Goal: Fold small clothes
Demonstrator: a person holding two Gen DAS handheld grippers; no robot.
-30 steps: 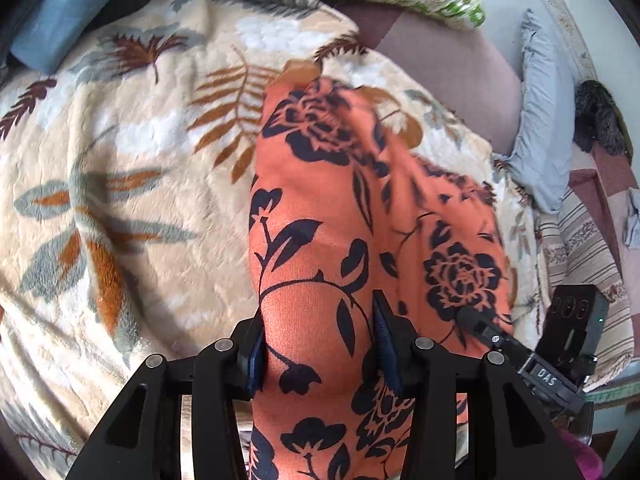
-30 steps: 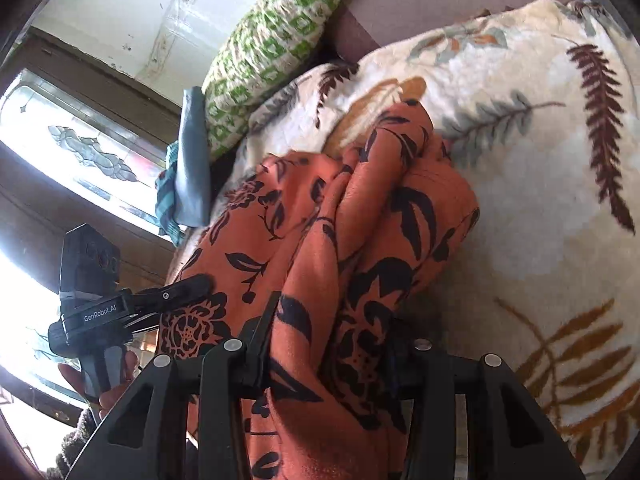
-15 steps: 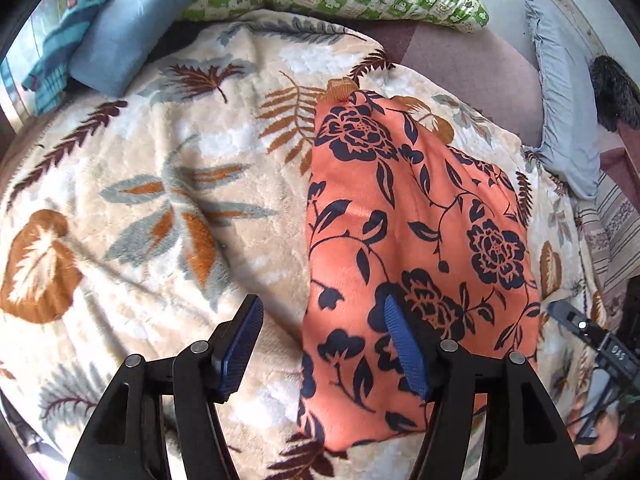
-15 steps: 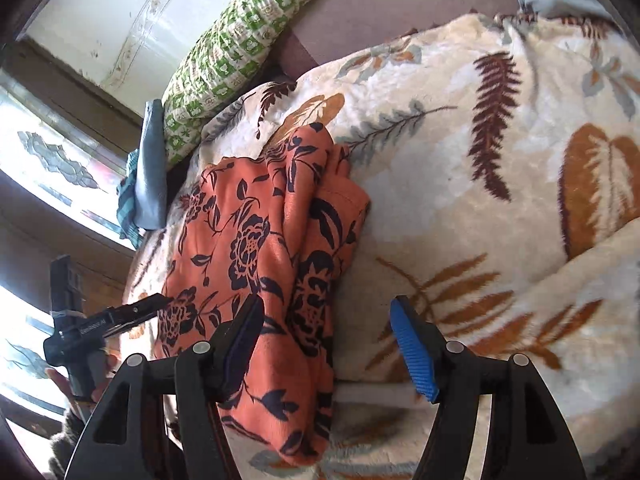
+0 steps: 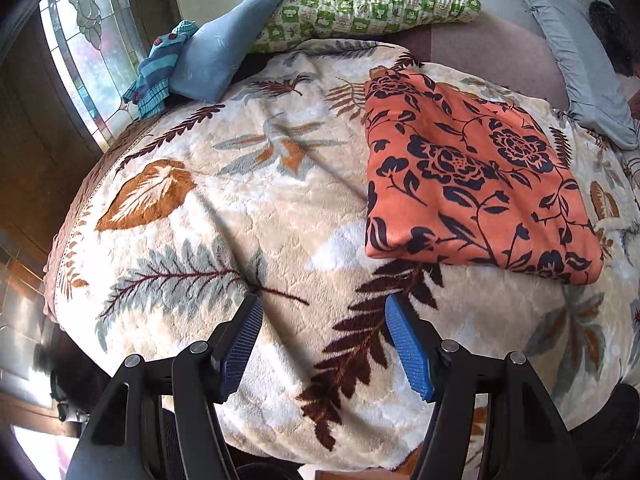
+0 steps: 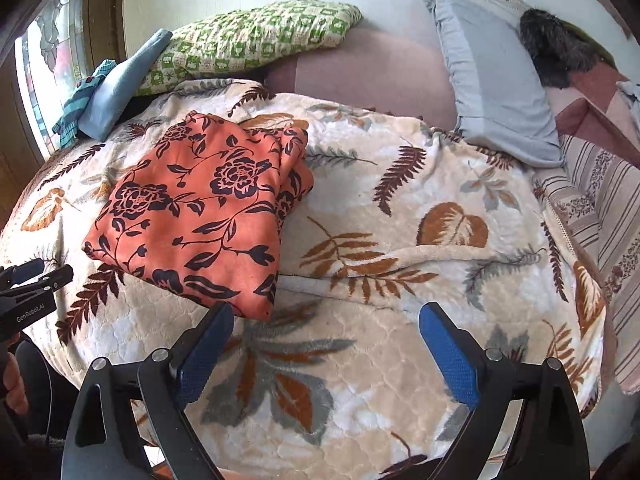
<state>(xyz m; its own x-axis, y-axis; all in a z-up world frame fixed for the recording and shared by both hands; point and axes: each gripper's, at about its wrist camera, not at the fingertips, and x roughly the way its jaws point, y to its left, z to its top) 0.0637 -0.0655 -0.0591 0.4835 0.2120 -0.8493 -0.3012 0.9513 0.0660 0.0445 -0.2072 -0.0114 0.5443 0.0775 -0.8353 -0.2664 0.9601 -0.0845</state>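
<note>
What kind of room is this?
Most likely a bedroom: a leaf-patterned plush blanket covers a bed, with a green checked pillow, a pale blue pillow and a stained-glass window.

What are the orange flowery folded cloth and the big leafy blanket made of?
The orange flowery folded cloth looks like thin, smooth woven fabric, perhaps cotton or rayon: flat, matte, with crisp folded edges. The big leafy blanket looks like plush fleece: fuzzy, quilted-looking pile with soft dimples.
</note>
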